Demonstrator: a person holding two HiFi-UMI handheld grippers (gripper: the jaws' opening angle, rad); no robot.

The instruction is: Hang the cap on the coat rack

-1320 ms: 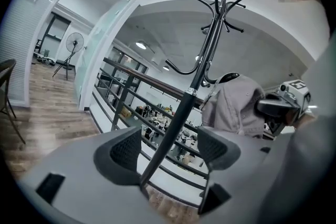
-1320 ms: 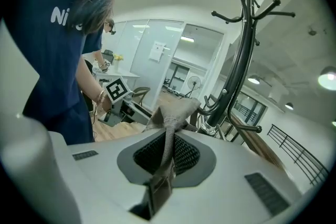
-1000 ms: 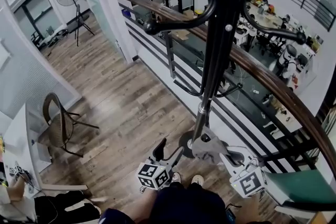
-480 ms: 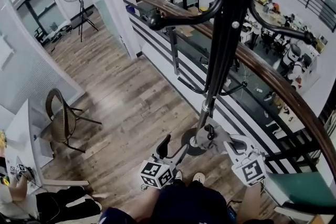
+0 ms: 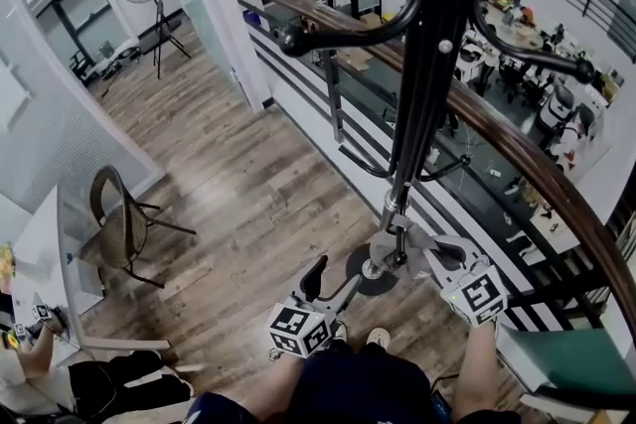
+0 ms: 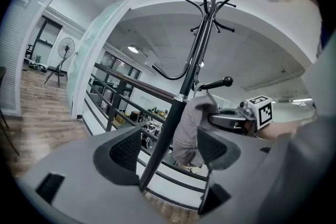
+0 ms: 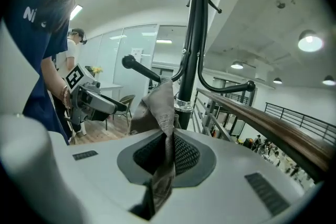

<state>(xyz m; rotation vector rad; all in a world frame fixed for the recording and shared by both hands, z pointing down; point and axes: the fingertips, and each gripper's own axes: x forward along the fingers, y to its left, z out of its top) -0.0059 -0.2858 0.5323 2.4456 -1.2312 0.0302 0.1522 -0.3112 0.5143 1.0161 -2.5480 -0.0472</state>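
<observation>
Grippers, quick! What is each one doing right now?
Left gripper: fingers open, holding nothing.
Right gripper: fingers closed on the grey cap.

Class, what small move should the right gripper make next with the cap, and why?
Probably raise the right gripper slightly to bring the cap over the knobbed hook: its jaws are clamped on the fabric, and the cap sits just below that hook.

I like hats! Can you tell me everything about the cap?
The cap is soft grey cloth, crumpled into folds. The right tongs are shut on one edge, with the rest bunched beyond them. It is right beside the black coat rack pole, below a knobbed hook; whether it touches them is unclear.
</observation>
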